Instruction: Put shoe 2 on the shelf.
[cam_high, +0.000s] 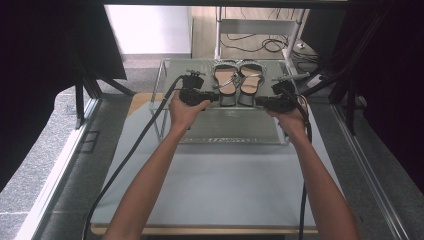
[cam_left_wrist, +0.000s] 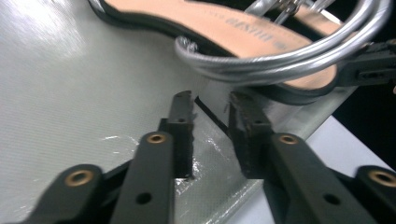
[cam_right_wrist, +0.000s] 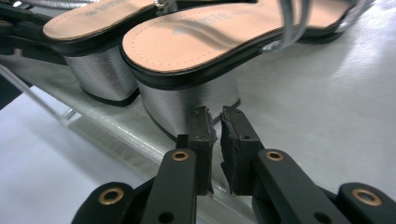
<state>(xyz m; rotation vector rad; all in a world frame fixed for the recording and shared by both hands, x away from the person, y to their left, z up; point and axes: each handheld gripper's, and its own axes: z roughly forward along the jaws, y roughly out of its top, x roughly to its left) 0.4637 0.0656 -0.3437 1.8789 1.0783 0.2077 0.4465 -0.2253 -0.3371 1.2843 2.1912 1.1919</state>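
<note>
A: Item one: pair of block-heeled sandals, tan insoles, black edging, silver straps and silver heels. Left sandal (cam_high: 226, 82), right sandal (cam_high: 249, 80). Location?

B: Side by side on the top of a low clear-plastic shelf with a wire frame (cam_high: 220, 127), at the far end of the grey table mat (cam_high: 210, 185). Heels face the person, toes point away. The two appear to touch or nearly touch along their inner sides.

A: Item two: the tongs.

B: Left gripper (cam_left_wrist: 211, 105): jaws a narrow gap apart, nothing between them, tips resting on or just above the shelf surface beside the left sandal's strapped edge. Right gripper (cam_right_wrist: 214, 122): jaws almost together, empty, tips just short of the right sandal's silver heel (cam_right_wrist: 187, 100).

A: Step in hand, by judgement?

B: Squaring the pair up or releasing after placing it; neither sandal is gripped.

A: Handling notes?

B: Nudge at the sole edge or heel block, not the thin straps (cam_left_wrist: 280, 56), which would flex and snag. Push low and level; the shelf looks slick, so a sandal may slide towards the front edge. Keep both tips clear of the shelf's rim (cam_right_wrist: 107, 140).
</note>
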